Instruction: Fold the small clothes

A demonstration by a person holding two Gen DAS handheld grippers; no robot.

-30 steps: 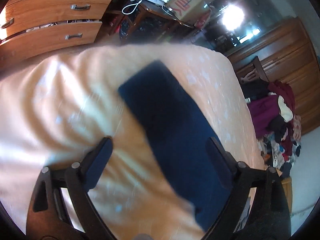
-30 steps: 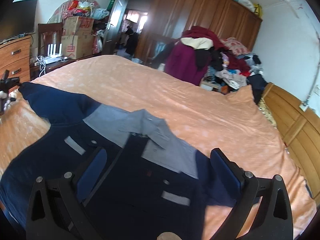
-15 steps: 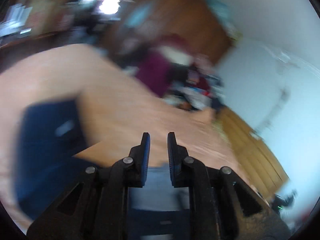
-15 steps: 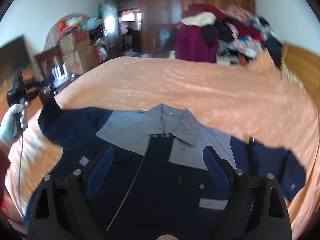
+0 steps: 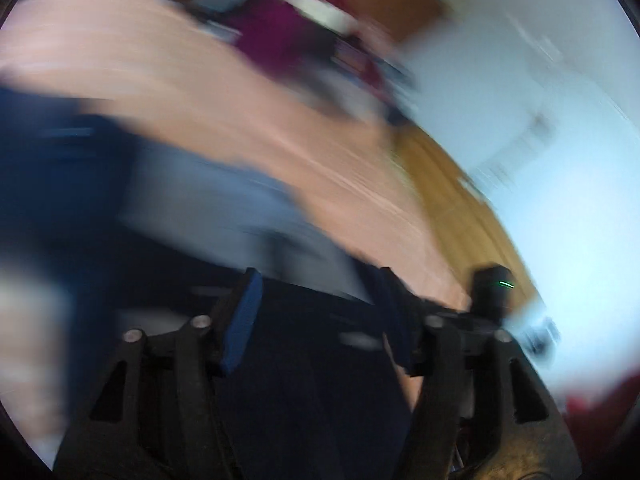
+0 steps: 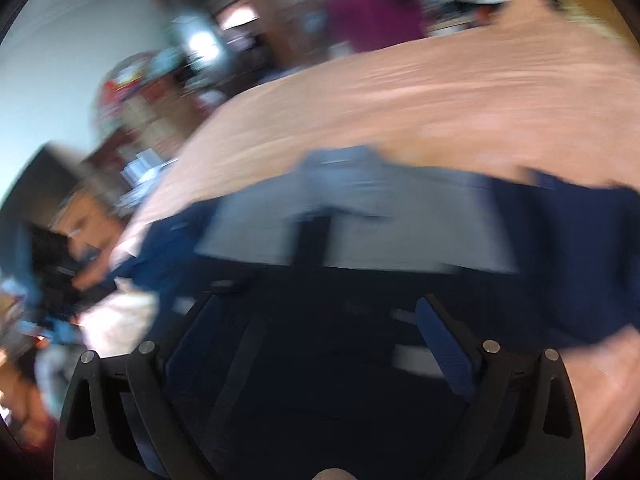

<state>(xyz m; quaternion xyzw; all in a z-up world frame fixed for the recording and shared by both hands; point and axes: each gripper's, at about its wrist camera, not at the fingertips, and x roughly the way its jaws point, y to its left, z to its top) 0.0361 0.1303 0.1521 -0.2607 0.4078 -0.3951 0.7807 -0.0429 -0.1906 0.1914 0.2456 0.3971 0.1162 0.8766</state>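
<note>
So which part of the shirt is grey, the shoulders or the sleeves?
The shoulders: the grey yoke and collar run across the top of the shirt. The sleeve beside it and the body below are navy. Both views are badly blurred.

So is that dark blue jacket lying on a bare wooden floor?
No, in the right wrist view the jacket lies spread on an orange bedspread, with the open right tongs above it.

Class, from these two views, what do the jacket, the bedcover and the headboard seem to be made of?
Jacket: matte woven cloth, likely cotton, navy with grey yoke; it drapes and creases. Bedcover: soft matte peach fabric, wrinkled. Headboard: probably varnished wood, honey-brown. Blur hides weave and grain.
</note>
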